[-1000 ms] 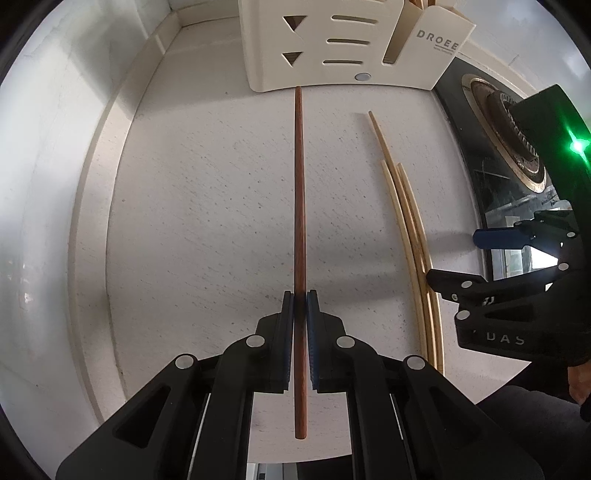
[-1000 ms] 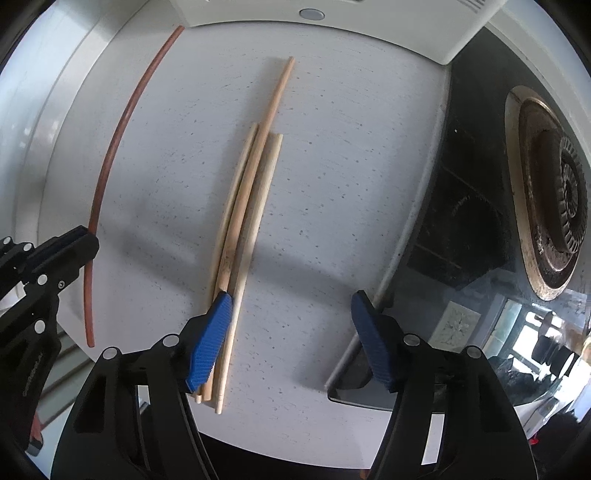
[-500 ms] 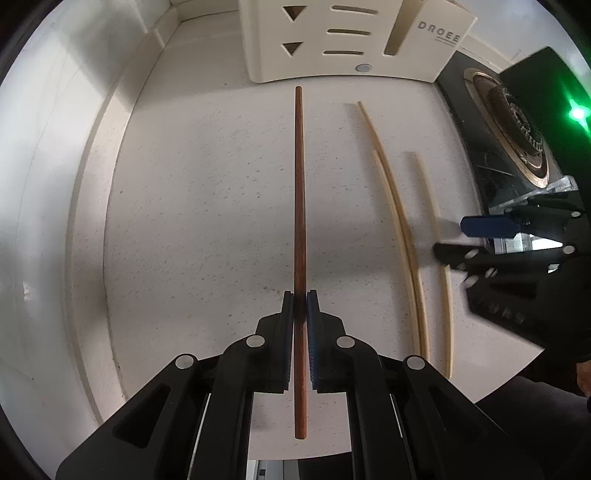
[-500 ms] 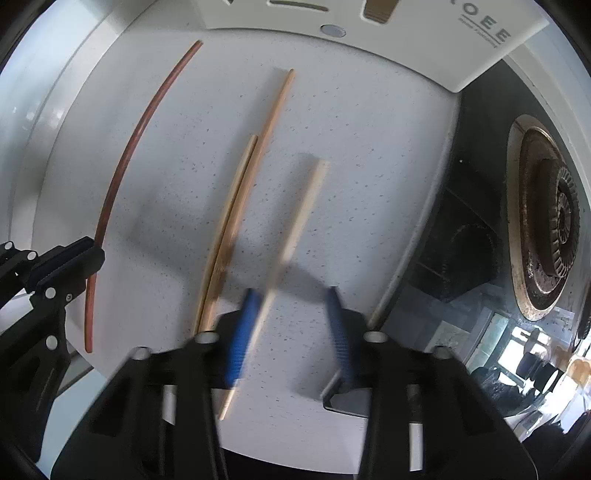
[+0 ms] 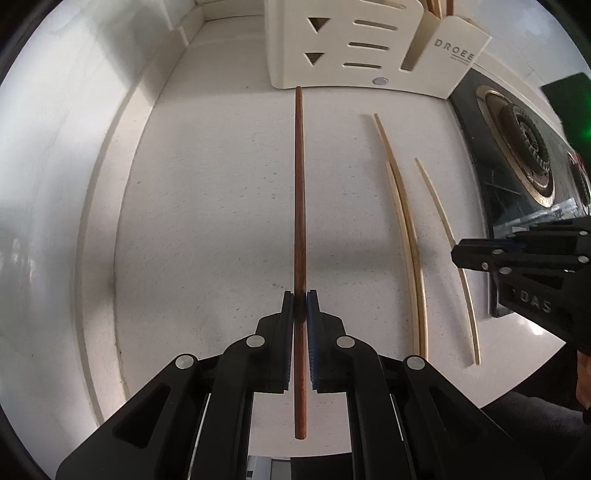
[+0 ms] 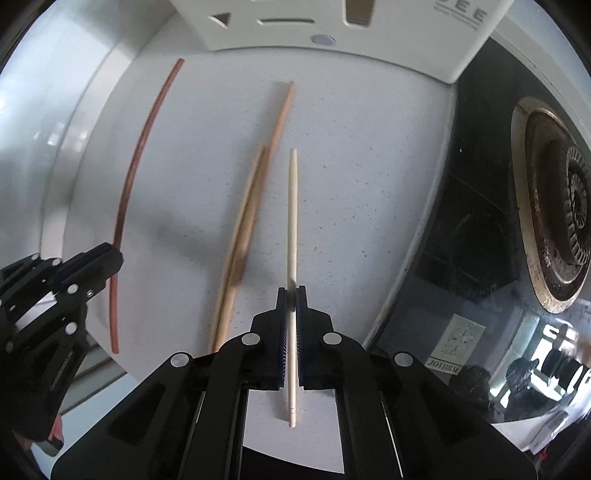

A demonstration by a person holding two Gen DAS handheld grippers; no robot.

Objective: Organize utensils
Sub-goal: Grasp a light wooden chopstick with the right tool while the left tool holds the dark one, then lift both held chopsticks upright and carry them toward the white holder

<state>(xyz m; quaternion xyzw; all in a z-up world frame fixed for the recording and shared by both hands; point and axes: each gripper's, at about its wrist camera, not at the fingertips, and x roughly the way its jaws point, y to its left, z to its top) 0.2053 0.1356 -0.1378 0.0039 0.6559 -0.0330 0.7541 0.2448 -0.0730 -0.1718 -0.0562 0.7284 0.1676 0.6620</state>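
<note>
My left gripper [image 5: 300, 295] is shut on a dark brown chopstick [image 5: 299, 192] that points toward the cream utensil holder [image 5: 354, 44]; both show in the right wrist view, the gripper [image 6: 107, 254] and the chopstick [image 6: 142, 140]. My right gripper [image 6: 291, 291] is shut on a pale chopstick [image 6: 292, 214], held above the counter; both show in the left wrist view, the gripper [image 5: 458, 254] and the chopstick [image 5: 439, 214]. Two light wooden chopsticks [image 6: 251, 206] lie side by side on the white counter [image 5: 207, 206], between the two grippers.
The utensil holder [image 6: 332, 22] stands at the back of the counter, with slots and triangular holes in its front. A black gas hob [image 6: 546, 206] lies to the right. A raised white ledge [image 5: 92, 206] runs along the left.
My right gripper has closed on the pale chopstick and drawn it away from the other two. The left gripper still holds the brown chopstick.
</note>
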